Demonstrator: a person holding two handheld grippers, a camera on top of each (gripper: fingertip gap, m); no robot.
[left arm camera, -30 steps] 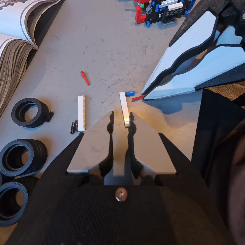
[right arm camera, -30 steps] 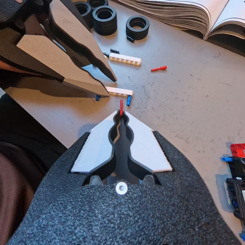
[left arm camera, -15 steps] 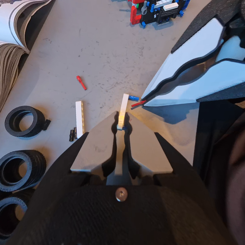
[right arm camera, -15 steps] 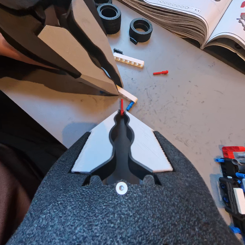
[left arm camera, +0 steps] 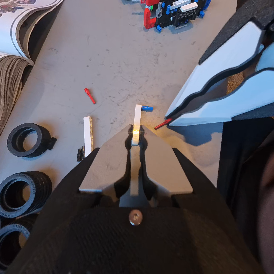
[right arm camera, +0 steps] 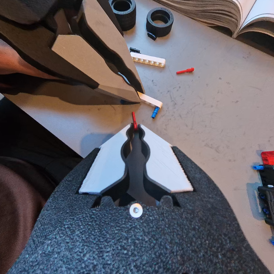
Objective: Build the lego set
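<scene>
My left gripper [left arm camera: 136, 128] is shut on the near end of a white beam [left arm camera: 137, 118], which has a blue pin [left arm camera: 147, 108] in its far end; both also show in the right wrist view [right arm camera: 151, 100], the blue pin [right arm camera: 155, 112] pointing down. My right gripper [right arm camera: 135, 125] is shut on a red pin [right arm camera: 134, 120] that sticks out of its tips. In the left wrist view that red pin [left arm camera: 162, 124] points toward the beam, a short way to its right.
A second white beam [left arm camera: 87, 135] lies left with a black pin [left arm camera: 80, 152] beside it. A loose red pin [left arm camera: 89, 95] lies farther off. Black tyres [left arm camera: 28, 139] sit at left, an open instruction book [left arm camera: 13, 44] at far left, the part-built model [left arm camera: 170, 13] at the back. One gripper's finger ends stand about 4 cm off the other's. The part-built model [left arm camera: 170, 13] is about 15 cm from my right fingertips.
My left gripper closed on the white beam and lifted its near end. The right gripper, still holding the red pin, drew back a little to the right of the beam.
</scene>
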